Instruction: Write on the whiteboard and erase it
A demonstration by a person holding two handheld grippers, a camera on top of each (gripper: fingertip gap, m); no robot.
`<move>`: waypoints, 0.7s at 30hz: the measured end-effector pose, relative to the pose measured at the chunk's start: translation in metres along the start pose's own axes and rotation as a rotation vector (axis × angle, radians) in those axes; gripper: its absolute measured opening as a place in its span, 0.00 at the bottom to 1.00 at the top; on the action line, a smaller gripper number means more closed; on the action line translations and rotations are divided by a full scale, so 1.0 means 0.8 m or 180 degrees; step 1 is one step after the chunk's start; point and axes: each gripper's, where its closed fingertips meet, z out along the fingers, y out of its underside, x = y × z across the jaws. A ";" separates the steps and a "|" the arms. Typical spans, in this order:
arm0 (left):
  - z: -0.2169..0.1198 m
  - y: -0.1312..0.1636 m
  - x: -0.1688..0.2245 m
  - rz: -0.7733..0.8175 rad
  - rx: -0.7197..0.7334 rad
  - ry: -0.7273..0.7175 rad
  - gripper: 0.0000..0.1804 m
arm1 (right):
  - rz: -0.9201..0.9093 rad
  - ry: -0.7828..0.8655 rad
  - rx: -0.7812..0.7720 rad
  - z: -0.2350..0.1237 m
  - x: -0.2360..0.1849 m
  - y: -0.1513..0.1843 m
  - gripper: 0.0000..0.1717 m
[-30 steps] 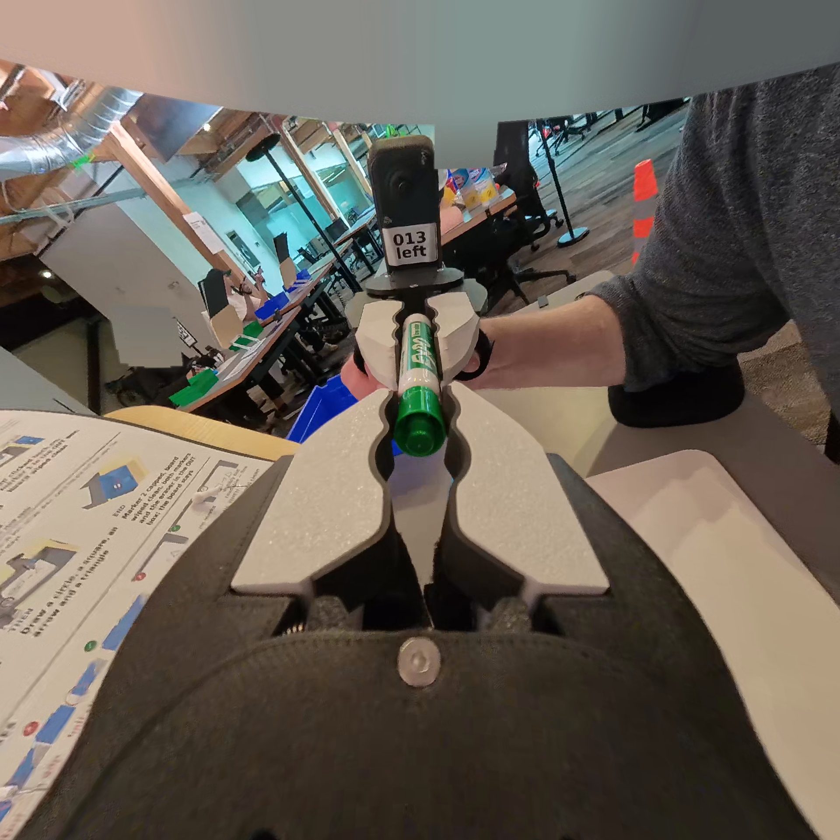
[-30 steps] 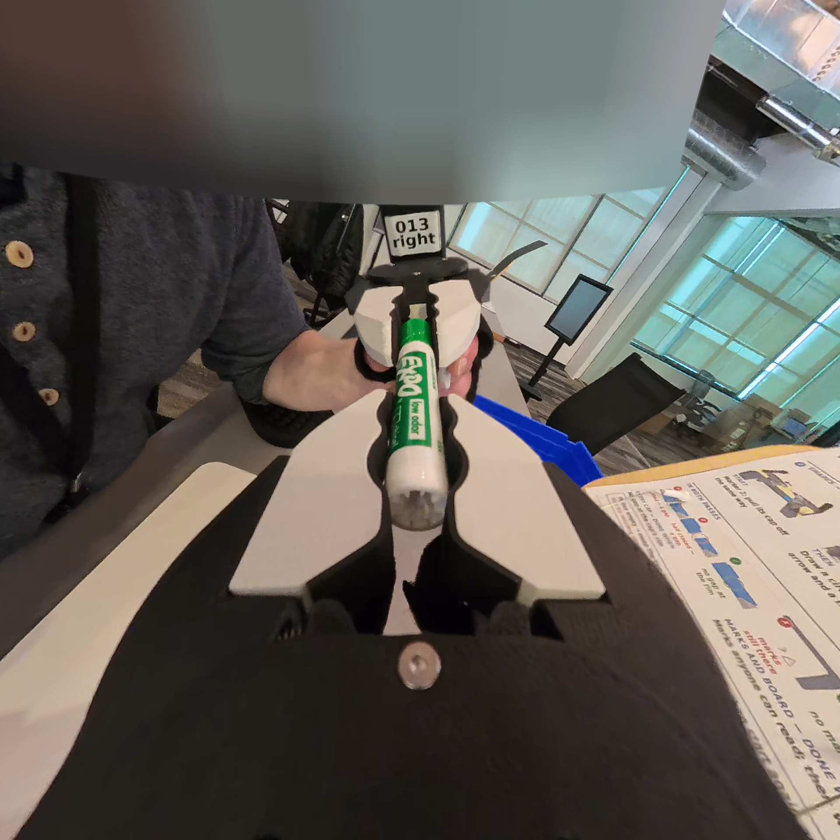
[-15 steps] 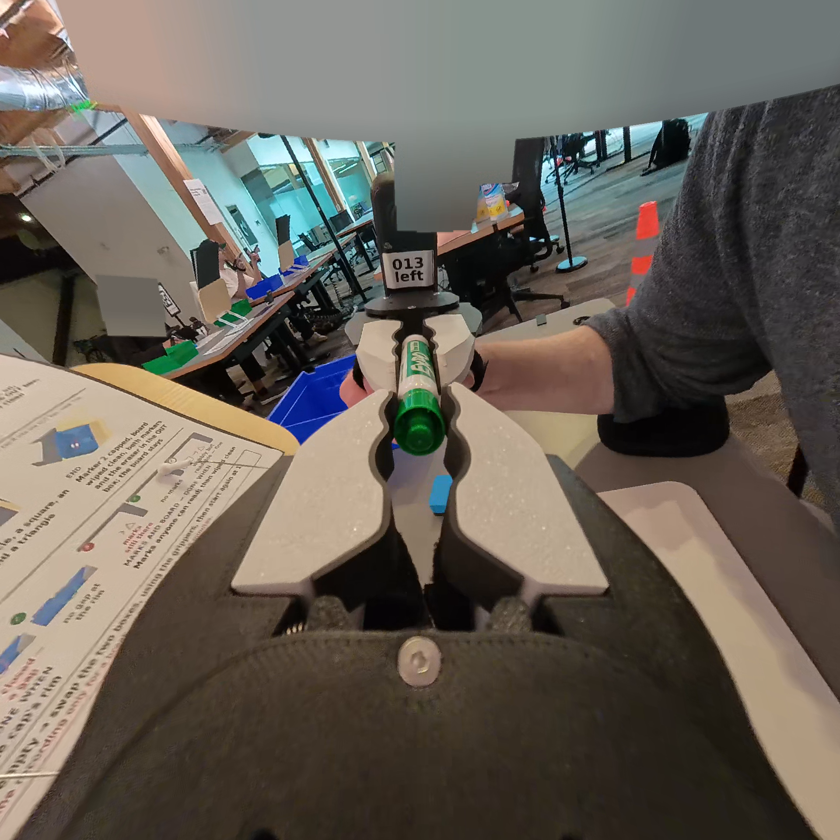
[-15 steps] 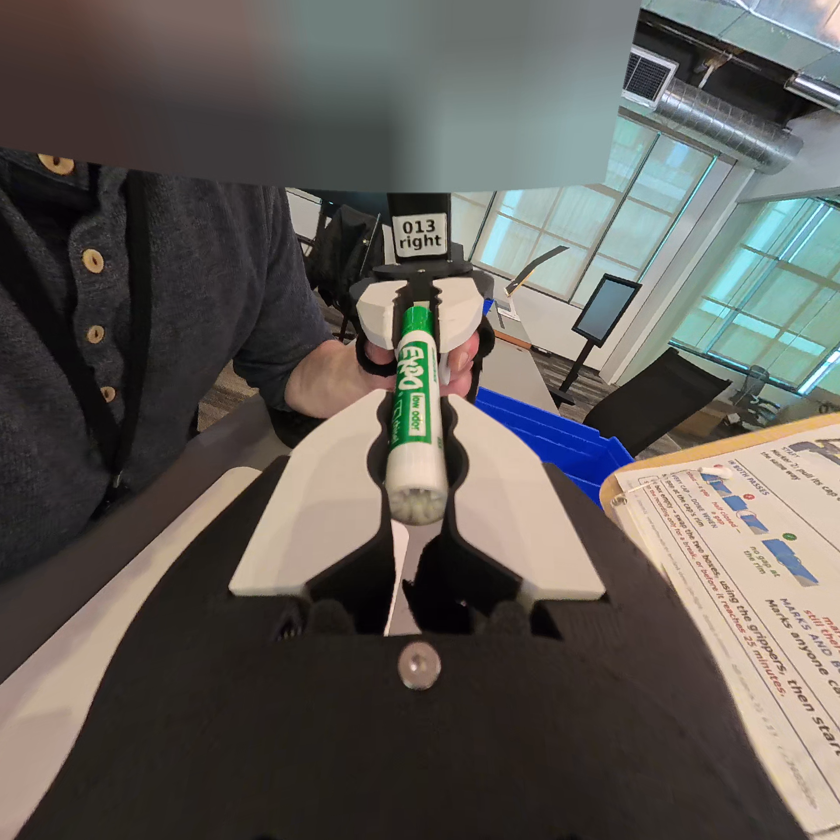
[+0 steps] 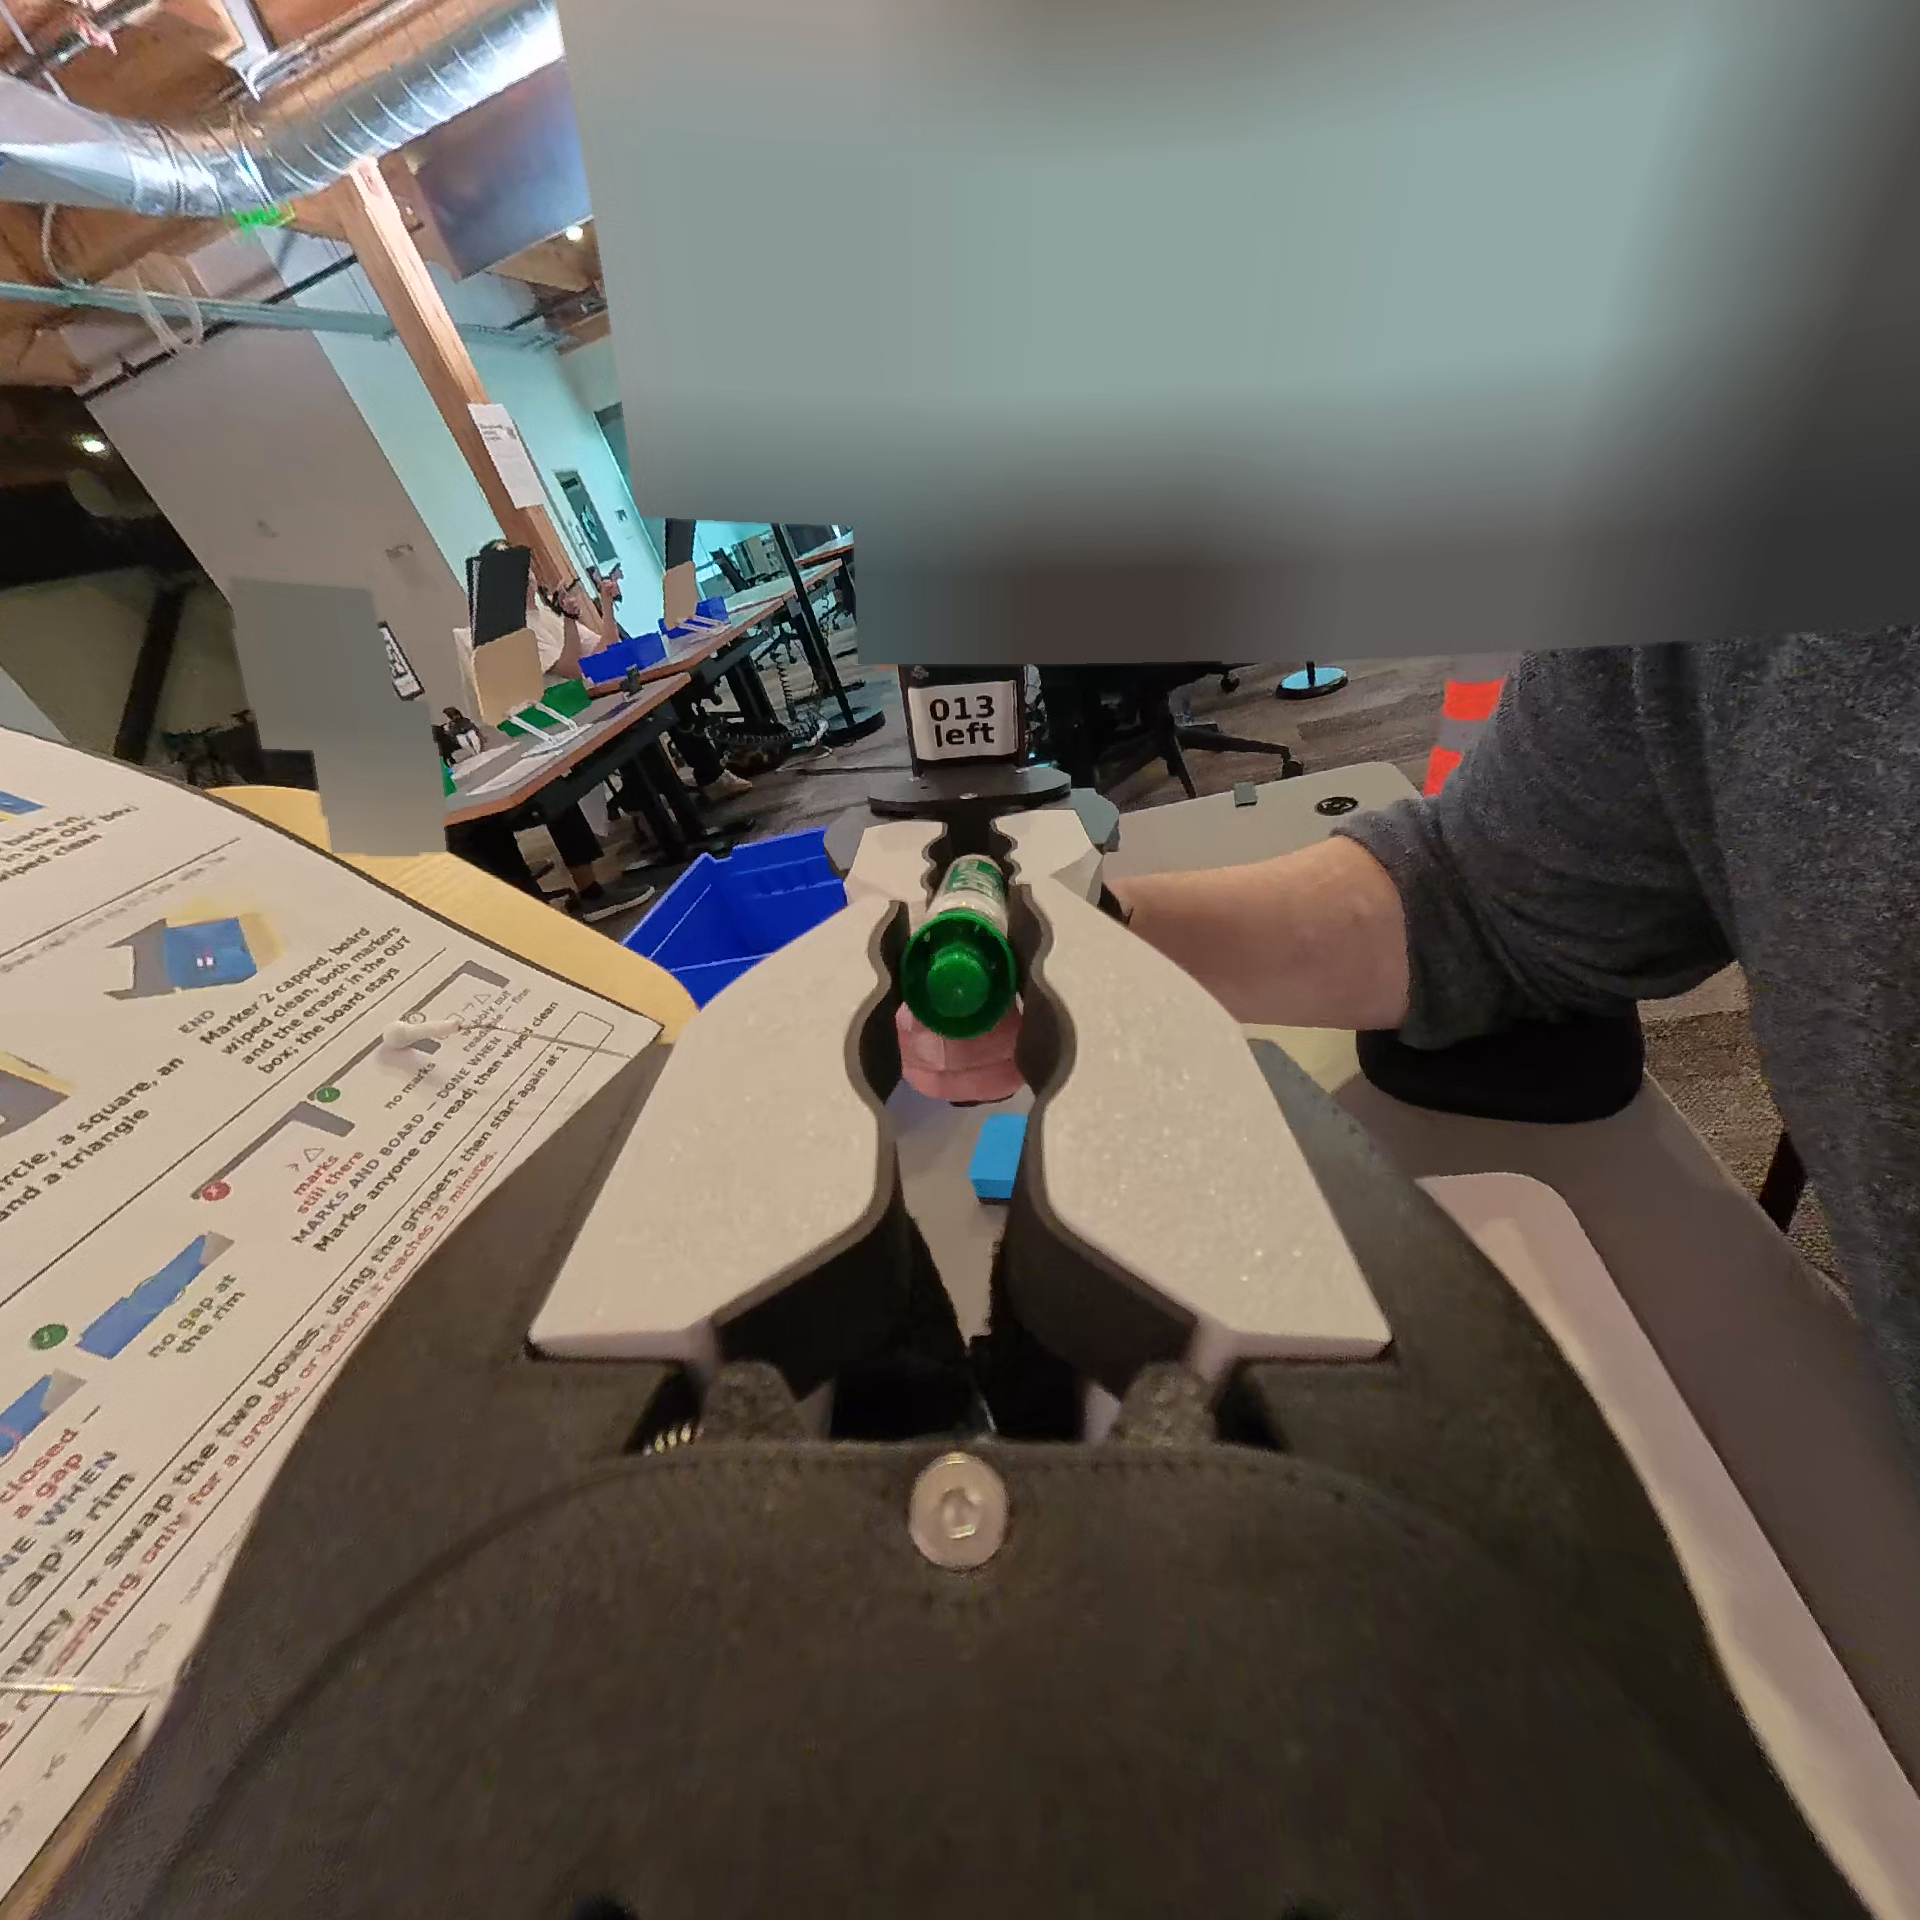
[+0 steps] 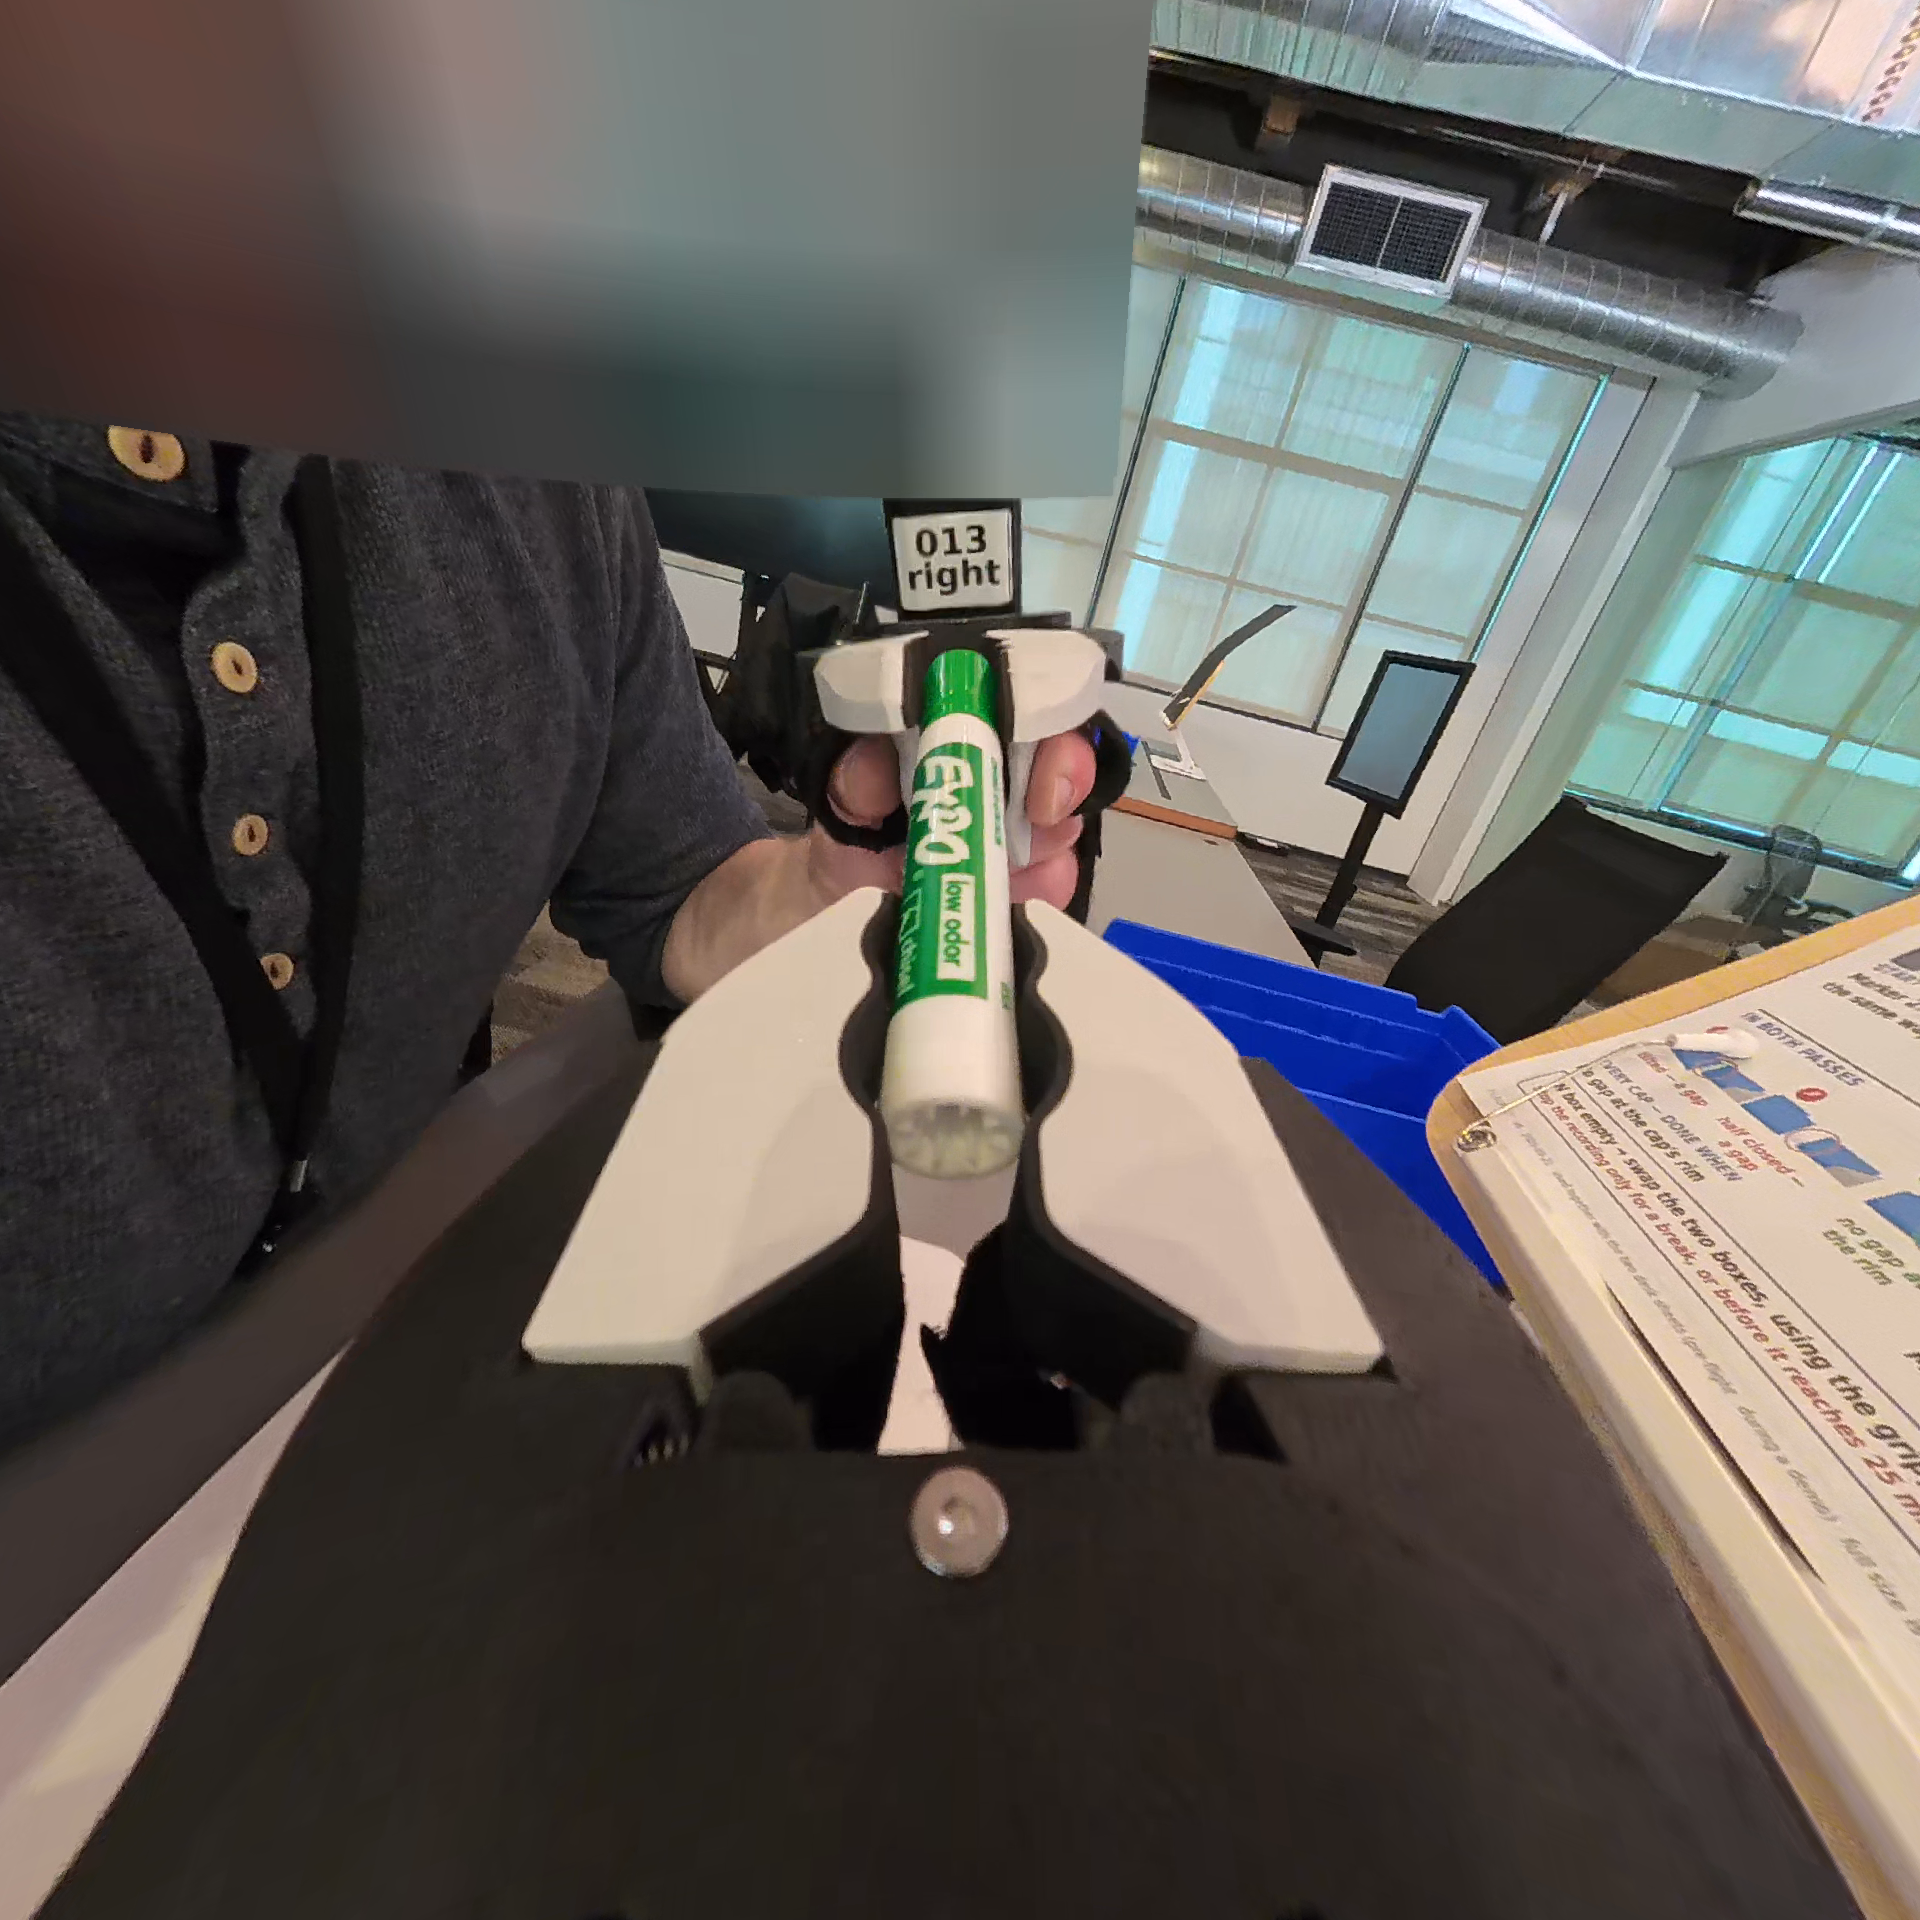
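Jaws of left gripper (image 5: 958, 971) clenched on green cap (image 5: 956, 975), right gripper (image 6: 951, 1023) on marker (image 6: 951, 935) barrel, above bench (image 5: 1558, 1226).

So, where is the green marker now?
The marker is held in the air between both tongs: the left tongs grip its green cap end and the right tongs its white barrel, above the table.

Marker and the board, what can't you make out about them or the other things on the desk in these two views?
Tip of the marker: both views, hidden under its green cap.
Blue block: left wrist view, mostly hidden behind the left gripper; eraser or not, unclear.
White board: both views, covered by gripper bodies; marks cannot be told.
Blue bin: contents hidden by its wall.
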 end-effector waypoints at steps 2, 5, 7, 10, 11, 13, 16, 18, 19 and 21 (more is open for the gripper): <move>-0.053 -0.056 -0.032 -0.0324 0.0759 -0.0156 0.10 | 0.0140 0.0038 0.0291 -0.024 0.011 -0.010 0.12; -0.089 -0.049 -0.086 -0.0061 0.0546 -0.0797 0.10 | 0.0117 0.0520 0.0511 -0.081 0.052 -0.040 0.12; -0.039 -0.001 -0.066 -0.0060 0.0172 -0.0550 0.10 | -0.0116 0.0368 -0.0133 -0.028 0.033 -0.003 0.12; -0.069 -0.013 -0.094 -0.0220 0.0316 -0.0580 0.11 | 0.0022 0.0603 -0.0005 -0.068 0.055 -0.012 0.12; -0.078 -0.010 -0.105 -0.0201 0.0229 -0.0682 0.10 | -0.0052 0.0636 0.0008 -0.073 0.054 -0.020 0.12; -0.078 0.005 -0.111 -0.0074 -0.0072 -0.0741 0.11 | -0.0118 0.0630 -0.0197 -0.065 0.051 -0.016 0.12; -0.067 0.020 -0.105 -0.0018 -0.0349 -0.0667 0.11 | -0.0118 0.0600 -0.0369 -0.056 0.050 -0.004 0.12; -0.061 0.029 -0.100 -0.0007 -0.0433 -0.0574 0.11 | -0.0172 0.0613 -0.0434 -0.055 0.049 -0.007 0.12; -0.057 0.032 -0.095 -0.0051 -0.0447 -0.0494 0.10 | -0.0205 0.0607 -0.0461 -0.054 0.047 -0.010 0.12; -0.049 0.047 -0.088 -0.0017 -0.0599 -0.0443 0.11 | -0.0284 0.0601 -0.0557 -0.052 0.043 -0.012 0.12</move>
